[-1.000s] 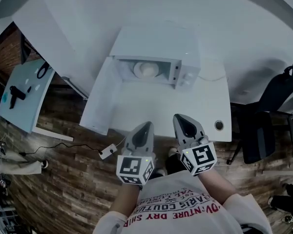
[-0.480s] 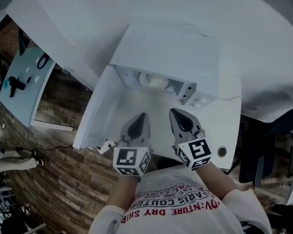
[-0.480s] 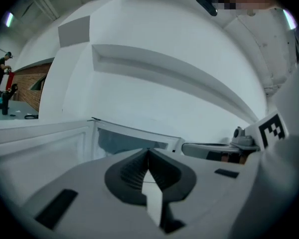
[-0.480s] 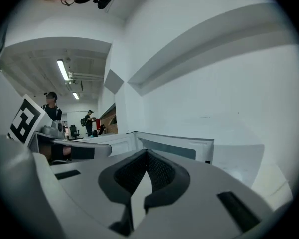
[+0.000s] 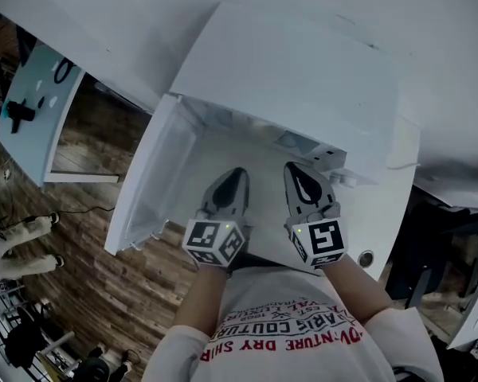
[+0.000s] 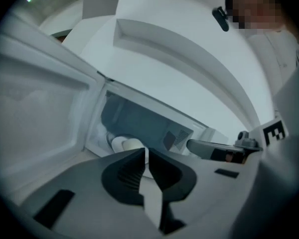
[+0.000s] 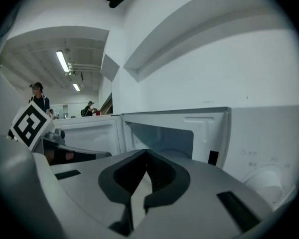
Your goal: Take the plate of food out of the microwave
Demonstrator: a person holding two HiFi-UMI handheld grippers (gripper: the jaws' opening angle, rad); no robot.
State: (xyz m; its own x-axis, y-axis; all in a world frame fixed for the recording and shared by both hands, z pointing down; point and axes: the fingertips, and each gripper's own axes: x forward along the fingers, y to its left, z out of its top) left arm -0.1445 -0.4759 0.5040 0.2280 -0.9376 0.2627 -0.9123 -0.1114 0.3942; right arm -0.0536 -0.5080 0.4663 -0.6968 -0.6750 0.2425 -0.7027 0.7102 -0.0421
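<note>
White boxy microwave [image 5: 287, 78] sits on the white tabletop [image 5: 380, 217] in the upper middle of the head view, with its door [image 5: 155, 177] swung open to the left. Inside the cavity, at the lower centre-left of the left gripper view, lies the pale round plate of food [image 6: 124, 144]. The left gripper [image 5: 236, 173] and right gripper [image 5: 296, 168] hover side by side just in front of the opening. Each has its fingers pressed together with nothing between them.
</note>
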